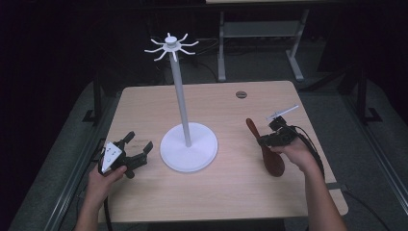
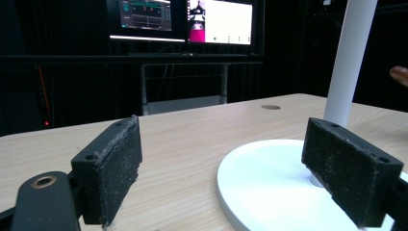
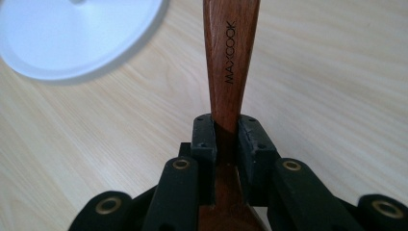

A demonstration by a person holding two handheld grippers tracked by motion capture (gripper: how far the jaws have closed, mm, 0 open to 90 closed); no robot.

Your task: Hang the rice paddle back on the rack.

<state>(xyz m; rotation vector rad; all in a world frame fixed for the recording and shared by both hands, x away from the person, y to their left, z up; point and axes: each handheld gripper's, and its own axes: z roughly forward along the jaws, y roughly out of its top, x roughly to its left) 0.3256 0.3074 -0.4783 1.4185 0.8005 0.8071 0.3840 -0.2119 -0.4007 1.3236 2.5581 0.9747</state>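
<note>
The right gripper (image 3: 226,139) clamps the neck of a wooden spoon (image 1: 267,148) above the table (image 1: 231,192), right of the white stand (image 1: 188,147); gripped so narrowly, it could pivot or slip (handle reads MAXCOOK); the left gripper (image 2: 221,163) rests open, holding nothing

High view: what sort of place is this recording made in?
Probably a lab or recording workspace, not a kitchen. A lone wooden table stands in a dark room, two lit monitors sit behind it in the left gripper view, and the props are a white hook stand and a wooden spoon.
</note>
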